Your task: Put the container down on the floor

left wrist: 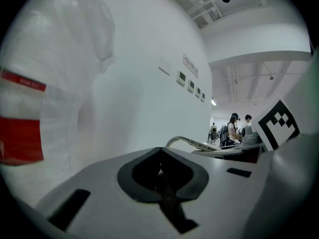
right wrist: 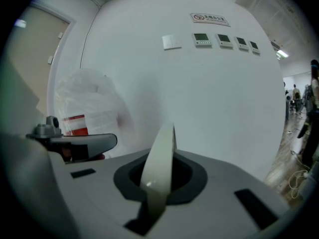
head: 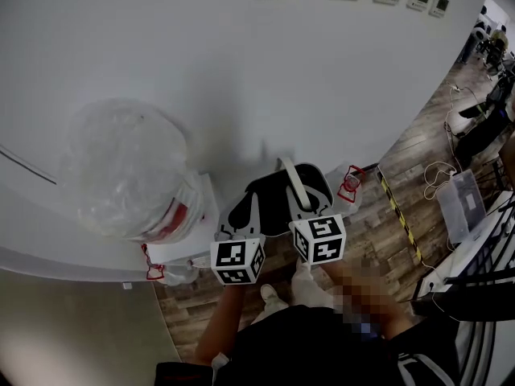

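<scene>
Container on its handle, low against the wall

My right claw (right wrist: 158, 180) is clamped on the cream handle (right wrist: 160, 158); my left claw (left wrist: 160, 176) is closed, apparently on nothing. The white container (head: 179, 253) sits under both claws, over the wood floor (head: 378, 240), though I can't see contact. Held at one point, it could tip toward the plastic bag (head: 121, 167) and drop unevenly.

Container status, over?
Right tongs shut on pale handle. Left tongs shut, no grip seen. Container body not in view. Bagged bin close on left.
</scene>
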{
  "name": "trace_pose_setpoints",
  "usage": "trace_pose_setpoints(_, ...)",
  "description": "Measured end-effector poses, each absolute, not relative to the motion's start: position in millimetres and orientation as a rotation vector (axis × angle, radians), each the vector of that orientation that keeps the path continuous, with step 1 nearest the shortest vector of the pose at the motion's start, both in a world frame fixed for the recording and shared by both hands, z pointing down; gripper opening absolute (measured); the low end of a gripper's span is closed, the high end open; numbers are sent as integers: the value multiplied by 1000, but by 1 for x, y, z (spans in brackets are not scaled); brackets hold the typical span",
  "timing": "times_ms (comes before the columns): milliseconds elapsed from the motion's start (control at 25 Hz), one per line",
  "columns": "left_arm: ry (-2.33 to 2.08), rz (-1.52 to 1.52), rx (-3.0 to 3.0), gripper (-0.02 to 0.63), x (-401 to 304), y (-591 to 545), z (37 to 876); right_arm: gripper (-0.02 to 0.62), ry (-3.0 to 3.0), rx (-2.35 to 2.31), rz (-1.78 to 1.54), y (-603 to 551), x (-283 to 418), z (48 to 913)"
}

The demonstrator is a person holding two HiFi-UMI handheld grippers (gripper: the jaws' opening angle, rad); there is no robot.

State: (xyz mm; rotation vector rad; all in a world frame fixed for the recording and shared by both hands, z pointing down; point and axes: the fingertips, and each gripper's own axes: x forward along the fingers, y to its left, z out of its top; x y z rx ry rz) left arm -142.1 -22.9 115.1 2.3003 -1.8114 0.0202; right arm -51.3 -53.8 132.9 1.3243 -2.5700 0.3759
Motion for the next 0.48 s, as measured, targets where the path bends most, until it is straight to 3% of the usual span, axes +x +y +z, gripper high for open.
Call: trace_pose_setpoints(480, -1822, 78, 2143, 18, -142, -36, 186, 31, -2529, 1279, 405, -77, -51, 183)
